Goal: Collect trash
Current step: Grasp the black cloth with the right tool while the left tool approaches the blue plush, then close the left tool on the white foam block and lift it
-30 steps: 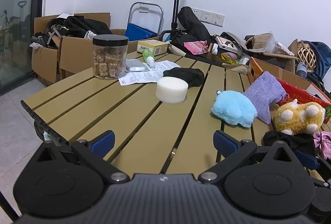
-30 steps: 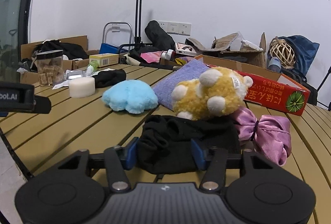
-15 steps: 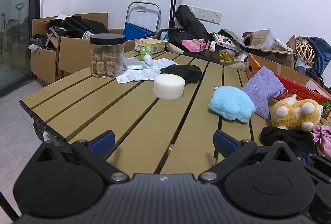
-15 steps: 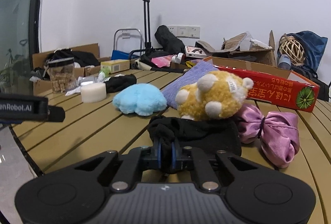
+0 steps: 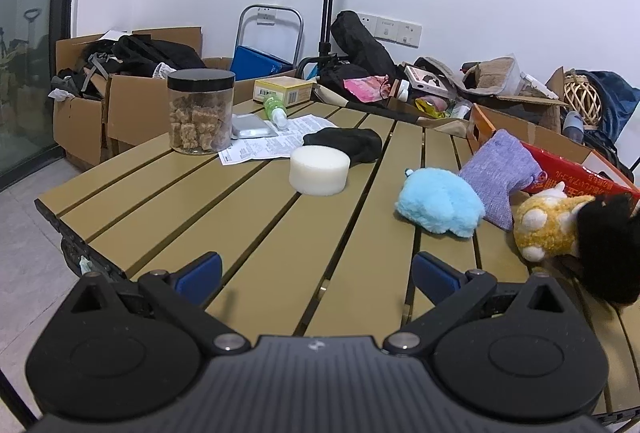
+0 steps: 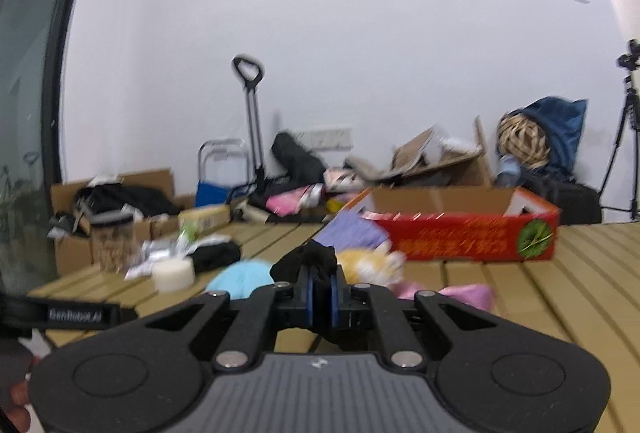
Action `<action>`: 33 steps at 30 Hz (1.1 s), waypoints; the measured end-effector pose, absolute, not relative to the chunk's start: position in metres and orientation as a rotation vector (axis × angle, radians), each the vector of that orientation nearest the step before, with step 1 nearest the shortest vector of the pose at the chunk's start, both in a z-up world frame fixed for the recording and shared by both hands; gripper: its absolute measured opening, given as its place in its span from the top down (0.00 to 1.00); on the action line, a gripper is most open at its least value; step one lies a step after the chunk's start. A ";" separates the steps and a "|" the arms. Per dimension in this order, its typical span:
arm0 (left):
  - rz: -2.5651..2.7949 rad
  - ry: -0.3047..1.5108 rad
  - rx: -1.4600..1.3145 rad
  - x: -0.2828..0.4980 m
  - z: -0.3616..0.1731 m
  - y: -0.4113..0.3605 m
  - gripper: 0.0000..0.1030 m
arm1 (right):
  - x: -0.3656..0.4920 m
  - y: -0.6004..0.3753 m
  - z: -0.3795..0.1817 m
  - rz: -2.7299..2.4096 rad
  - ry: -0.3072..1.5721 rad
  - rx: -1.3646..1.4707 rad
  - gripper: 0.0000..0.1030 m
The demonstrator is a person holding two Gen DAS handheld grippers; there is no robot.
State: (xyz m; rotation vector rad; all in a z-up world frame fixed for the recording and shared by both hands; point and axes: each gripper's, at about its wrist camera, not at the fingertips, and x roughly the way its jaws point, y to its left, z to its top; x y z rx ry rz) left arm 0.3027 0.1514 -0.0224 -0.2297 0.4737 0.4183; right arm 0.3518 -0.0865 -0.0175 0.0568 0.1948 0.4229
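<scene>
My right gripper [image 6: 320, 293] is shut on a black cloth [image 6: 306, 263], which bunches above the blue pads and hangs clear of the slatted table [image 6: 540, 293]. In the left wrist view the same black cloth [image 5: 608, 245] hangs at the right edge, in front of the yellow plush toy [image 5: 548, 223]. My left gripper [image 5: 316, 275] stands open over the table's near part with nothing between its fingers. A red cardboard box [image 6: 472, 233] lies behind the toys. The right wrist view is blurred.
On the table lie a blue plush [image 5: 440, 205], a purple cloth [image 5: 500, 169], a white foam puck [image 5: 319, 171], another black cloth [image 5: 344, 141], a paper sheet [image 5: 272, 143], a jar of brown cubes [image 5: 200, 111] and a pink bow [image 6: 460, 293]. Cardboard boxes [image 5: 100, 105] and clutter line the wall.
My right gripper closed on the black cloth and lifted it off the table, tilting upward. The left gripper stayed where it was, open.
</scene>
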 end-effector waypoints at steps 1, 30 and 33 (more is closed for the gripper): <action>0.419 0.469 -0.228 0.302 -0.021 0.152 0.00 | 0.351 -0.093 -0.014 0.411 0.184 0.072 0.93; 0.475 0.606 -0.330 0.425 -0.015 0.218 0.00 | 0.369 -0.228 0.004 0.117 0.106 0.231 0.93; 0.499 0.632 -0.342 0.440 -0.019 0.225 0.00 | 0.368 -0.231 0.003 0.108 0.107 0.227 0.93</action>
